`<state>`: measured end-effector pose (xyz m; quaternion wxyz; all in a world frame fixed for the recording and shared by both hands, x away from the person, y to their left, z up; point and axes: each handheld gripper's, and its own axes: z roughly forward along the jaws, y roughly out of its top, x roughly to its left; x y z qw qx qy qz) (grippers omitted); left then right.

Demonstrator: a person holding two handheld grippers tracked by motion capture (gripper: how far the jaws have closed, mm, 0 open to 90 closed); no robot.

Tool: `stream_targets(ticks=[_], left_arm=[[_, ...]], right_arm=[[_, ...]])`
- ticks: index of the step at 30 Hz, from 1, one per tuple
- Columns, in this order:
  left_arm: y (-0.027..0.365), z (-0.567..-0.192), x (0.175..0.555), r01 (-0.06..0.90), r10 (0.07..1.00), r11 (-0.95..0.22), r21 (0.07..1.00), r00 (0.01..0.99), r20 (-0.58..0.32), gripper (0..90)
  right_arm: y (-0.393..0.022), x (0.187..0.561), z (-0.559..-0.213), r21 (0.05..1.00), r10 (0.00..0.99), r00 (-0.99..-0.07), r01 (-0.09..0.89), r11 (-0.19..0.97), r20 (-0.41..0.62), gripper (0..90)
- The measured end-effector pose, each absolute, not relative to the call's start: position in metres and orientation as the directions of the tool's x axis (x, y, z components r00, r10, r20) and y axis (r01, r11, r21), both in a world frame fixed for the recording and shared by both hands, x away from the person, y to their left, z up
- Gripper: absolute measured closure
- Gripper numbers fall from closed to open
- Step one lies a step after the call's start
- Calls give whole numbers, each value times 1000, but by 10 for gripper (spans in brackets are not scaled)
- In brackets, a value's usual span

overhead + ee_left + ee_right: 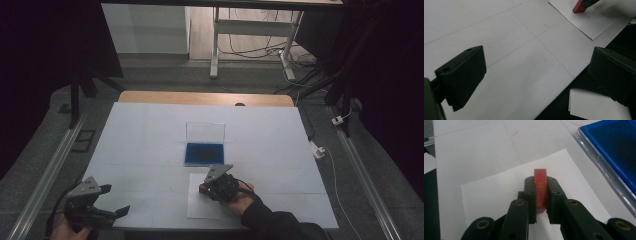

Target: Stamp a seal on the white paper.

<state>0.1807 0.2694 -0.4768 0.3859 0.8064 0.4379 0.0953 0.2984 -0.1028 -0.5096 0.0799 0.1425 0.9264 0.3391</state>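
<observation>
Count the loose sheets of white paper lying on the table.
1. A single paper sheet lies near the table's front edge, just before the blue ink pad; the right gripper holds a red stamp over it. Another could lie hidden.

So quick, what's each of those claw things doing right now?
Left gripper: open, holding nothing.
Right gripper: closed on a red block over the paper sheet.
</observation>
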Motion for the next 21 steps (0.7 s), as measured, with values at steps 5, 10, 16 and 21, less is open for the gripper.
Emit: stream_targets(ticks=[5, 10, 16, 21], left_arm=[[269, -477, 181, 633, 779, -317, 706, 598, -186, 18], [270, -477, 181, 633, 779, -315, 707, 598, -188, 18], [270, -477, 181, 634, 780, -314, 707, 597, -189, 18], [271, -477, 181, 634, 780, -311, 708, 596, -191, 18]], right_arm=[[-103, 299, -509, 649, 326, -944, 224, 727, -39, 804], [-102, 299, -509, 649, 320, -946, 213, 730, -50, 800], [-102, 298, -508, 647, 329, -943, 222, 730, -48, 795], [-101, 298, -507, 638, 328, -943, 219, 738, -56, 793]])
